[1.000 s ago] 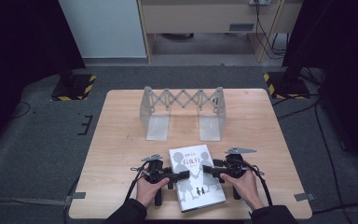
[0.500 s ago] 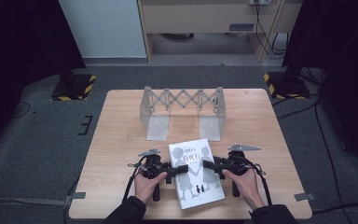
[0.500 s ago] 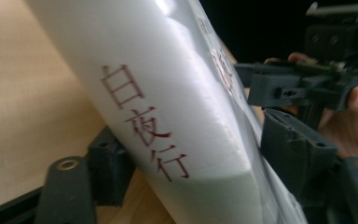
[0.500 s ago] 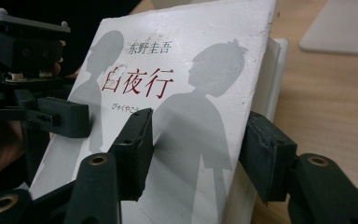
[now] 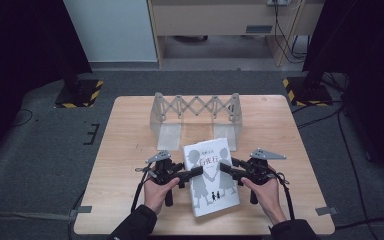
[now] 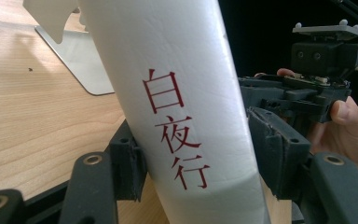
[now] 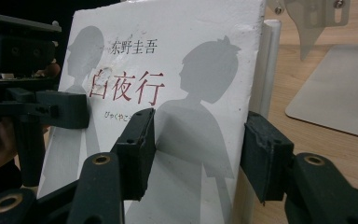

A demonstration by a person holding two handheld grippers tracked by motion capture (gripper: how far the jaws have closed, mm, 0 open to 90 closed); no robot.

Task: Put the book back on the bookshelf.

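The white book (image 7: 177, 93) is clamped at its edge between the right gripper (image 7: 198, 154) pads, front cover facing left. The left gripper (image 7: 51, 109) is seen gripping the far edge. A grey bookend plate (image 7: 340, 98) lies on the wooden table (image 7: 307, 135).

The high view looks forward and down over the whole desk (image 5: 130, 150). Each claw view sits close, facing the book (image 6: 186, 107) from opposite sides; all share it.

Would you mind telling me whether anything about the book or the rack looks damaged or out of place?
The book has a small scuff on its white cover, just left of the red title, and its top edge looks slightly rough. It sits askew to the table edge. The expandable rack behind stands upright and looks intact.
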